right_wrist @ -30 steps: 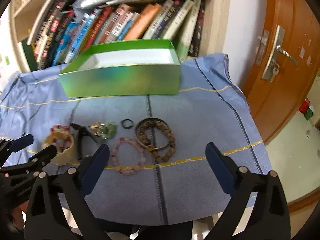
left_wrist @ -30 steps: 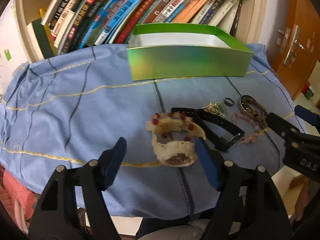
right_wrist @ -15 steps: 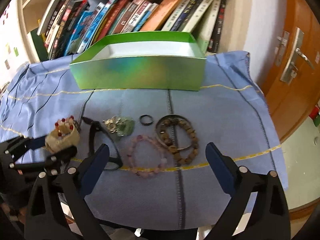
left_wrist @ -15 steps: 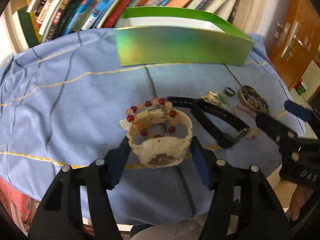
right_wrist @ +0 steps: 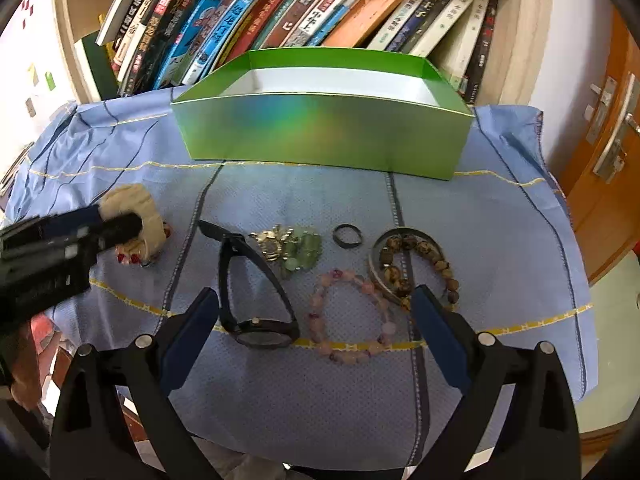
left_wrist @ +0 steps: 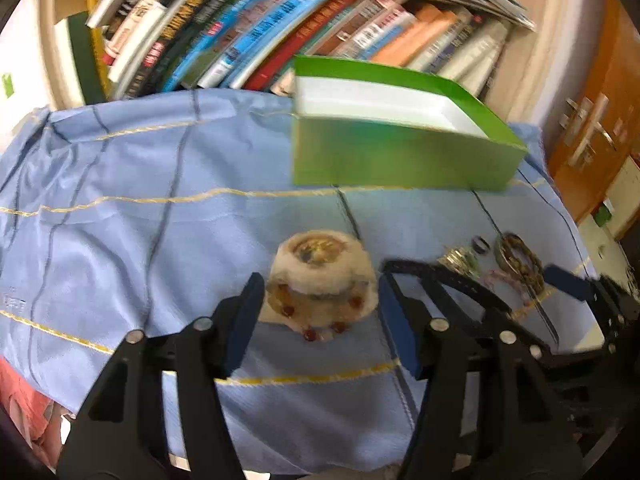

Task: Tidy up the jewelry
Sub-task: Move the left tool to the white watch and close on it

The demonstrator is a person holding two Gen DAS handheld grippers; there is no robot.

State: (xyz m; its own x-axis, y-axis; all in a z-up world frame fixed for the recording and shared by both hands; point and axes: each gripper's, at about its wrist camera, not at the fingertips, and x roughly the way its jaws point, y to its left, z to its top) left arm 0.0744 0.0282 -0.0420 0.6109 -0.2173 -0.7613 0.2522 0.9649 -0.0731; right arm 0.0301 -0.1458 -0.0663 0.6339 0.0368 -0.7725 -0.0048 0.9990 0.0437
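Holding a cream watch (left_wrist: 320, 280) with a string of red beads (left_wrist: 310, 334) around it, the left gripper (left_wrist: 320, 312) has its blue pads squeezed on both sides of the bundle. From the right wrist view that bundle sits at about nine o'clock on the blue cloth (right_wrist: 480, 208), and I cannot tell if it is off the cloth or only tipped up.

The right gripper (right_wrist: 316, 328) has its two sides wide apart with nothing between them. It hangs over the black watch (right_wrist: 256, 312) and the pink bead bracelet (right_wrist: 352, 316).

The green box (right_wrist: 320, 128) stands at twelve o'clock, in front of the books (right_wrist: 280, 12). As far as I can see inside, it has nothing in it yet.

So the job looks like it has only just begun. Still lying on the cloth are the black watch, the pink bracelet, a gold and green charm (right_wrist: 290, 250), a small dark ring (right_wrist: 347, 236) and a brown bead bracelet (right_wrist: 416, 264) lying on a metal bangle (right_wrist: 376, 268). All of these still need a place in the box, I think.
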